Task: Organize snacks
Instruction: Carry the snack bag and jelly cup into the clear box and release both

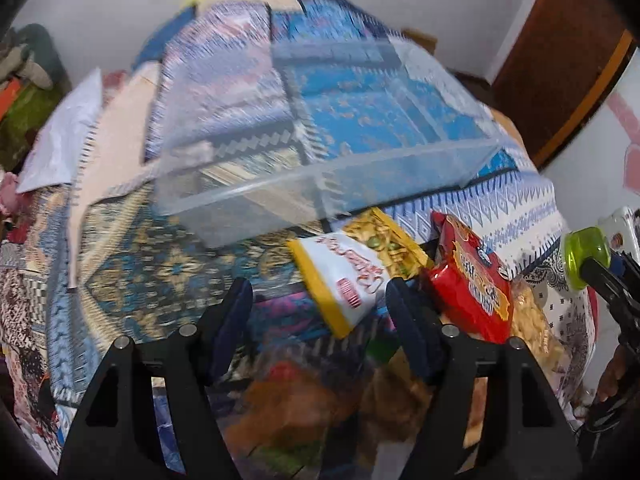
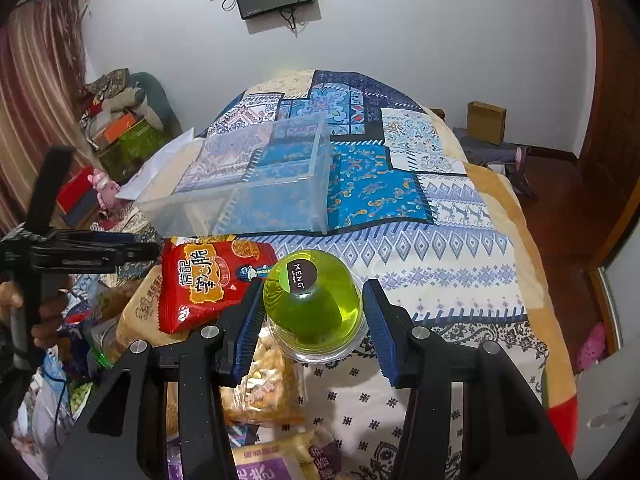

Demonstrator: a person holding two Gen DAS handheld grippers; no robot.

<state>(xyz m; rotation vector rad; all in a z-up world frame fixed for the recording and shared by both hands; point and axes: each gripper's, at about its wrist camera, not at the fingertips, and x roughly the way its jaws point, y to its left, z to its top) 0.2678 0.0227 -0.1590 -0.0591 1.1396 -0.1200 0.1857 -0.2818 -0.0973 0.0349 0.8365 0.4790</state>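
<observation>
Jelly cup sits between the fingers of the right gripper, at 6 o'clock from the clear bin; jaws wide, left pad touching or nearly so, right pad apart; red packet lies at 9 o'clock of the cup. Left gripper wide, holding nothing, over the white packet. Risk: the smooth dome may squirt out under uneven closing.
</observation>
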